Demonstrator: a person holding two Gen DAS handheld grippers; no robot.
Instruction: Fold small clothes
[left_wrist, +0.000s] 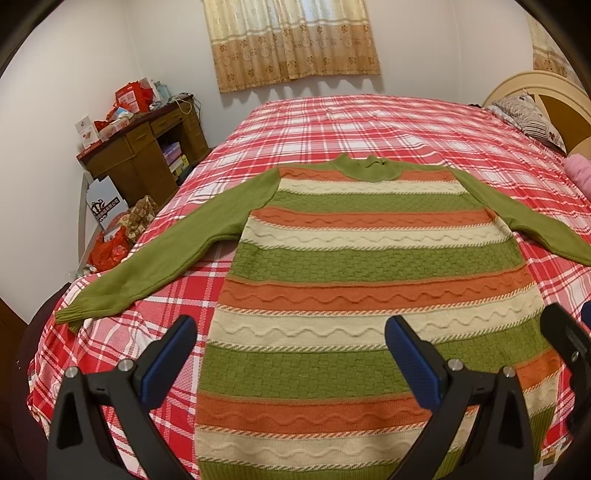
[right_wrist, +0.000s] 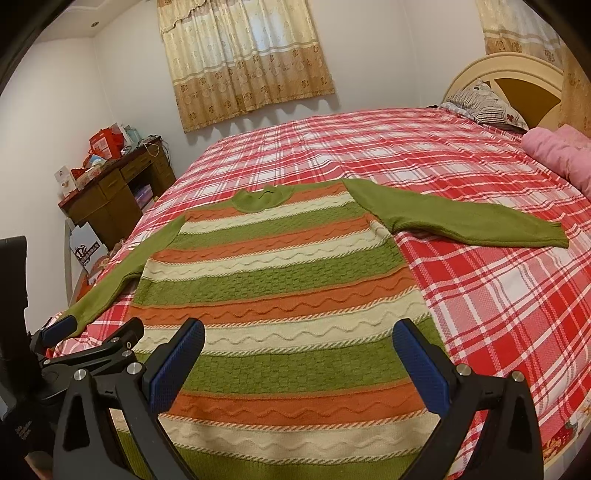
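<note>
While the big bed (left_wrist: 406, 122) with its red checked cover fills the room, a striped sweater (left_wrist: 354, 266) lies flat near the bed's front edge, both green sleeves spread out. A pink blanket (right_wrist: 561, 155) and pillow (right_wrist: 484, 101) sit by the headboard. Past the bed's left edge stands a brown desk (left_wrist: 147, 155) piled with red boxes; their writing is too small to read. The left claw (left_wrist: 290, 360) and right claw (right_wrist: 299, 363) hover wide open over the sweater's bottom part.

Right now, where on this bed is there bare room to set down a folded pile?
Bare plaid bedspread lies between the sweater collar and the far edge, and right of the body below the sleeve. The pillow and pink bedding crowd the headboard end.
</note>
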